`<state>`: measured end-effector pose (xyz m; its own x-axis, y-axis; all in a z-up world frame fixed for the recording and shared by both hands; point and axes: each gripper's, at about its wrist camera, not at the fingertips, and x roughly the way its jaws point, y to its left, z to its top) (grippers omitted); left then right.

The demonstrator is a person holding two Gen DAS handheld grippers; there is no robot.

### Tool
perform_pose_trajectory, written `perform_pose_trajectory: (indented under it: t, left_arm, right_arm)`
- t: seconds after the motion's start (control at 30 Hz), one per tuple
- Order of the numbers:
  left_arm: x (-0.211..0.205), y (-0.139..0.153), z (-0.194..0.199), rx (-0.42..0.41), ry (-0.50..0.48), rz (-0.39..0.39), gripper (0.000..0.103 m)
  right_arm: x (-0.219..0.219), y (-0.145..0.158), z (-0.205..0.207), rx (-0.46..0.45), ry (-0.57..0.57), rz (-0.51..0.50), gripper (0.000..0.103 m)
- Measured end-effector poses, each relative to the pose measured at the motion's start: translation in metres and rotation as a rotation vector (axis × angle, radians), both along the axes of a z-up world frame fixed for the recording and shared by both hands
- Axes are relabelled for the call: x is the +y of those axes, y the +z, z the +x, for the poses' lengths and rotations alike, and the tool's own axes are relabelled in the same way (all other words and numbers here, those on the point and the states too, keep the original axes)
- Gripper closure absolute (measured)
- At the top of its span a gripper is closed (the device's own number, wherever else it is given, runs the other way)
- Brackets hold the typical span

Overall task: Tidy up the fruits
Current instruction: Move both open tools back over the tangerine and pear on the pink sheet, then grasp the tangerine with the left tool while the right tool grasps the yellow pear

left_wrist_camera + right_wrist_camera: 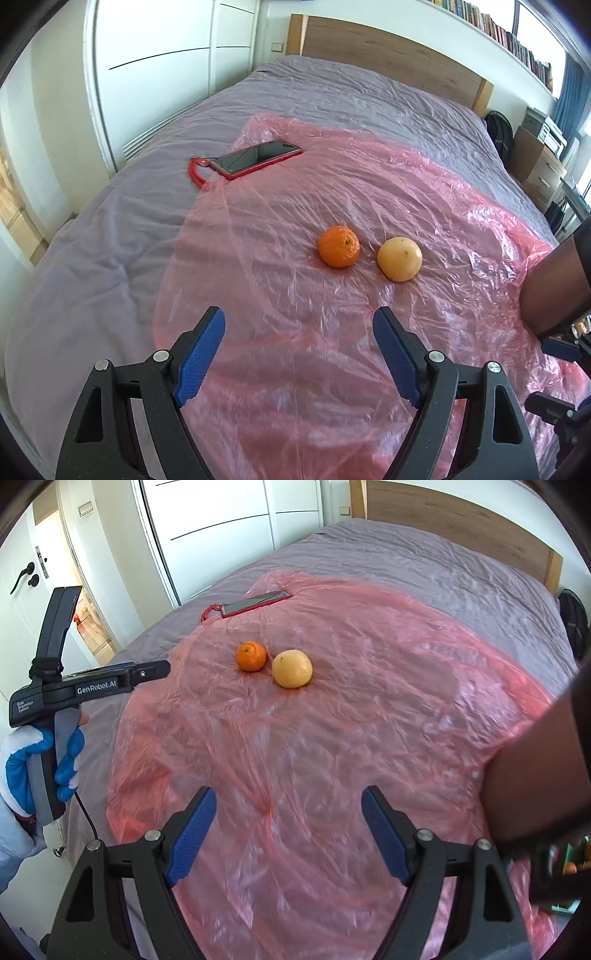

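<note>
We are nearing the round orange mandarin (338, 246) at twelve o'clock — both grippers' fingers (201, 356) gaping, empty — centring before closing gently.

Bed (295, 85) covered by grey-purple sheet, wrinkled. Pink plastic film (332, 206) spread over sheet, crinkled, glossy. Phone (258, 157) in red case laid at far left edge of film, screen up, dark. Red coiled cord (195, 171) seen at phone's near end, on sheet. Wooden headboard (388, 51) set at far end of bed. White wardrobe doors (166, 55) seen left of bed. Books (498, 31) lined on high shelf at right. Door handle (23, 576), black, seen on white door at left.
</note>
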<state>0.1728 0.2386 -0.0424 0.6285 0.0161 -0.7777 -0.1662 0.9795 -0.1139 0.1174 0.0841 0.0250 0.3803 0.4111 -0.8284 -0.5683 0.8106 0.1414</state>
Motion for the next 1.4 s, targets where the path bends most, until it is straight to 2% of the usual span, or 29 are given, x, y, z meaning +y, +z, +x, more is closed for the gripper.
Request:
perform_pose_trajectory:
  t: [0.13, 0.2, 0.3, 0.5, 0.7, 0.83, 0.9, 1.03, 1.23, 1.27, 1.3, 1.33, 1.4]
  left_arm:
    - [-0.011, -0.012, 0.029, 0.008, -0.049, 0.038, 0.025]
    - [-0.015, -0.019, 0.044, 0.008, -0.068, 0.048, 0.025]
    - [-0.015, -0.026, 0.062, 0.007, -0.079, 0.062, 0.025]
    - [-0.015, -0.049, 0.094, 0.035, -0.127, 0.111, 0.026]
    - [-0.018, -0.066, 0.11, 0.056, -0.176, 0.114, 0.026]
    - [-0.023, -0.072, 0.115, 0.065, -0.197, 0.122, 0.031]
    - [-0.022, -0.074, 0.118, 0.067, -0.199, 0.115, 0.031]
    - [-0.022, -0.075, 0.124, 0.07, -0.205, 0.11, 0.032]
    - [-0.023, -0.081, 0.133, 0.082, -0.209, 0.109, 0.039]
    - [-0.023, -0.081, 0.134, 0.082, -0.212, 0.111, 0.043]
    - [-0.024, -0.082, 0.134, 0.082, -0.215, 0.113, 0.047]
    - [-0.025, -0.082, 0.134, 0.082, -0.218, 0.114, 0.049]
    - [-0.027, -0.082, 0.134, 0.081, -0.222, 0.107, 0.06]
  right_arm:
    - [0.027, -0.013, 0.028, -0.01, 0.024, 0.007, 0.004]
    - [0.039, -0.018, 0.043, -0.019, 0.033, 0.017, 0.015]
    - [0.054, -0.026, 0.066, -0.025, 0.036, 0.036, 0.019]
    - [0.081, -0.044, 0.1, -0.061, 0.072, -0.001, 0.031]
    - [0.095, -0.062, 0.12, -0.065, 0.101, -0.044, 0.034]
    - [0.1, -0.073, 0.129, -0.052, 0.112, -0.064, 0.034]
    - [0.104, -0.078, 0.133, -0.052, 0.125, -0.079, 0.039]
    - [0.108, -0.083, 0.138, -0.053, 0.134, -0.078, 0.04]
    - [0.116, -0.09, 0.145, -0.06, 0.149, -0.09, 0.052]
    - [0.119, -0.092, 0.145, -0.064, 0.159, -0.099, 0.062]
    - [0.121, -0.092, 0.145, -0.071, 0.171, -0.109, 0.067]
    - [0.123, -0.093, 0.145, -0.079, 0.177, -0.118, 0.067]
    - [0.125, -0.093, 0.145, -0.085, 0.183, -0.127, 0.068]
